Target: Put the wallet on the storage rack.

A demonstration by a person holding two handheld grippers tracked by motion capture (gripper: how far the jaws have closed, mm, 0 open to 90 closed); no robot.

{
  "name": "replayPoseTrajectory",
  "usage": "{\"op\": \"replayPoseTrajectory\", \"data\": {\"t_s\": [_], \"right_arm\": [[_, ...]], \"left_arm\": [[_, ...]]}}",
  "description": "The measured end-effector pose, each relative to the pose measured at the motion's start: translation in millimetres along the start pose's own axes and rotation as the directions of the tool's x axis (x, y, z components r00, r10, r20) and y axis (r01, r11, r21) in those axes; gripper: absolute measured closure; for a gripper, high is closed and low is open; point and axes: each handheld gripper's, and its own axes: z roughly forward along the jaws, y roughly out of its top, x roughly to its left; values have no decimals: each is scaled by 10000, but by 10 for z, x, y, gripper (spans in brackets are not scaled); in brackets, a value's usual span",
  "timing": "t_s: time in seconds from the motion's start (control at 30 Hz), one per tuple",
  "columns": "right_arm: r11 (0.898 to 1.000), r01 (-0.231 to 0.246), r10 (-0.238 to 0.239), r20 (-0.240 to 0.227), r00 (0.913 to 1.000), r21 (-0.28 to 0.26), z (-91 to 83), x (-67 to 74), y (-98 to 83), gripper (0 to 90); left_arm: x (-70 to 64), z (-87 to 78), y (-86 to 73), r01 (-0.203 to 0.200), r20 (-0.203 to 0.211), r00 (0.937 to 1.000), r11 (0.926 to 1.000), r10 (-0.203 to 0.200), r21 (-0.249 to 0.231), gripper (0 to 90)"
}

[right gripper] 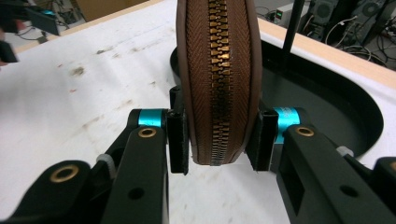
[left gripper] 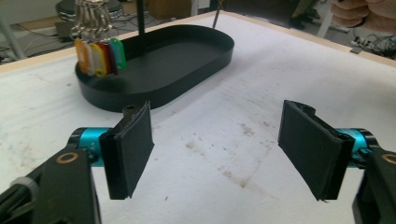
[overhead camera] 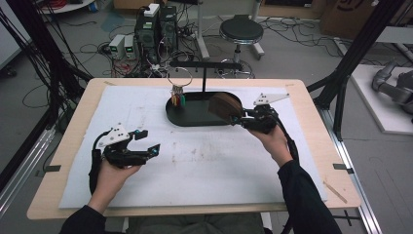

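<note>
The brown zip pouch (right gripper: 215,79) is clamped on edge, zip uppermost, in the right tongs (overhead camera: 237,118), held at the near right rim of the black tray (overhead camera: 192,117), seemingly just above it. The left tongs (overhead camera: 150,147) are spread wide and empty over the bench (overhead camera: 204,161), well apart from the tray, so the right hand is the nearer.

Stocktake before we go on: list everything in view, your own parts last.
pouch: 1, brown, zipped, clamped between the right gripper's fingers over the tray's right end
tray: 1, black oval, far middle of the mat
stand: 1, black T-post rising from the tray
key tags: a bunch, orange, yellow, red, green, hanging on a ring over the tray's left end
mat: 1, white, covering the table
table: 1, pale wood
stool: 1, black, on the floor behind
left gripper: 1, black, open, empty
right gripper: 1, black
</note>
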Motion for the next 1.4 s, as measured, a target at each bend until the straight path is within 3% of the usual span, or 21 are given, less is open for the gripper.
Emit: {"op": "replayPoseTrajectory", "data": {"t_s": [0.5,0.67,1.0,1.4], "right_arm": [[9994,24,-42,537,9985,337,510,-47,204,668],[9992,-91,59,792,9968,401,629,-76,205,671],[9976,-422,352,1207,9921,558,828,-165,194,672],[9956,-517,400,1439,9888,787,1086,-153,181,672]], "left_arm": [[-3,-2,-50,-79,-242,9997,9999,77,-89,247],[-47,16,-48,-367,-222,9991,9992,363,-168,247],[-64,23,-52,-441,-130,9990,9986,437,-287,247],[-87,30,-68,-586,-80,9983,9980,585,-249,247]]}}
